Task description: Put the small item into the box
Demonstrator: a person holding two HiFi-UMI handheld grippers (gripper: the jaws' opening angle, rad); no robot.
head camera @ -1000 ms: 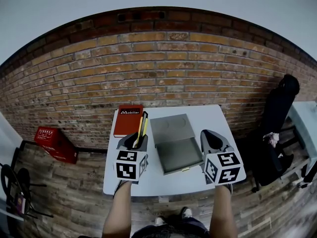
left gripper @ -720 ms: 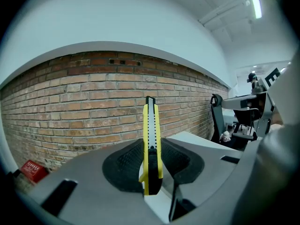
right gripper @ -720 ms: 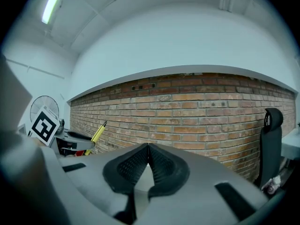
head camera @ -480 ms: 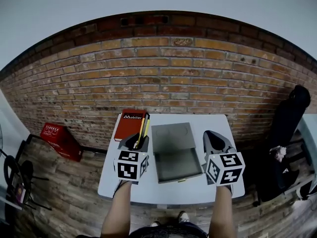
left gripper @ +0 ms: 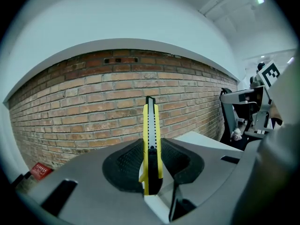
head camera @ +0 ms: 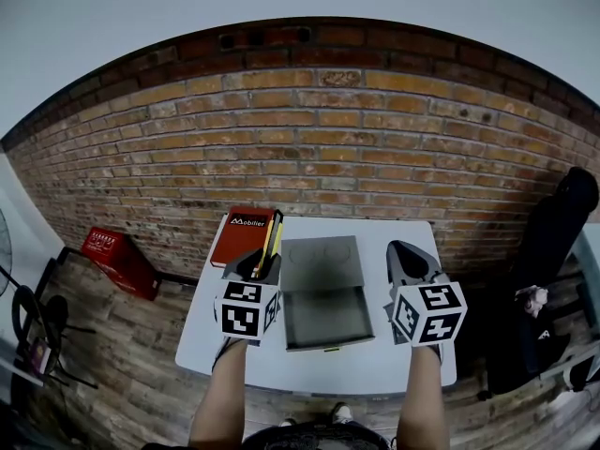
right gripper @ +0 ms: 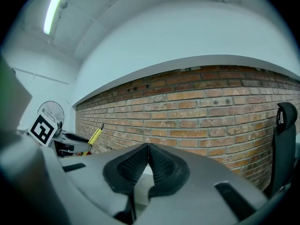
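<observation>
1. Clamping the utility knife (left gripper: 151,121) at its lower body, the left gripper (left gripper: 151,143) holds it upright between the pads.
2. Judged light, rigid and smooth-sided; grip the flat faces, clear of the blade end.
3. The right gripper (right gripper: 148,146) has its jaws together, empty.
4. The open box (head camera: 323,312) lies just right of the left fingertips, between both grippers.

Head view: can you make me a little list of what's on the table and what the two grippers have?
table: white
box: grey, open, mid-table, looks empty
book: red, back left of table
left gripper: shut on a yellow knife, left of the box
right gripper: shut, holding nothing, right of the box
</observation>
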